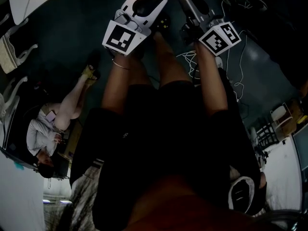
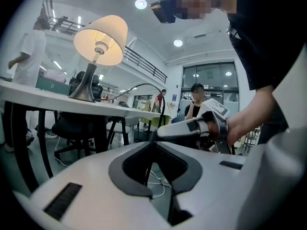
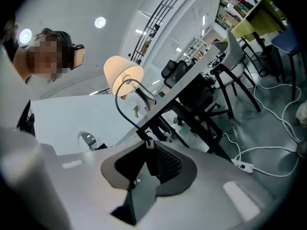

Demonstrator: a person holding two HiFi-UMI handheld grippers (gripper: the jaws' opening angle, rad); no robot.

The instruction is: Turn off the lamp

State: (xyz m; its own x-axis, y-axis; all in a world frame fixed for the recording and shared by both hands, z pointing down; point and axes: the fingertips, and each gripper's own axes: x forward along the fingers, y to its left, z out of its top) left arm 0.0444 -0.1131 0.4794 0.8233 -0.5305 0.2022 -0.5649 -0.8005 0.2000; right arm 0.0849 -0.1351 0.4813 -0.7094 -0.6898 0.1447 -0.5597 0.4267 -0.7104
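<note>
Floor (image 3: 268,123) open under table edge (image 3: 182,92); right tool (image 3: 146,145) grips cord (image 3: 116,96).

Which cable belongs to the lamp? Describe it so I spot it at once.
On the white table stands the lit lamp. From it a thin black cord arcs over the table's edge down into the jaws of the right gripper. Unlike the white cables on the floor, it is black and hangs in the air.

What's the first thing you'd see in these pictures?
The glowing lamp on the white table catches the eye first, bright against the room. Its black cord loops down from the table into the right gripper, which is shut on it.
</note>
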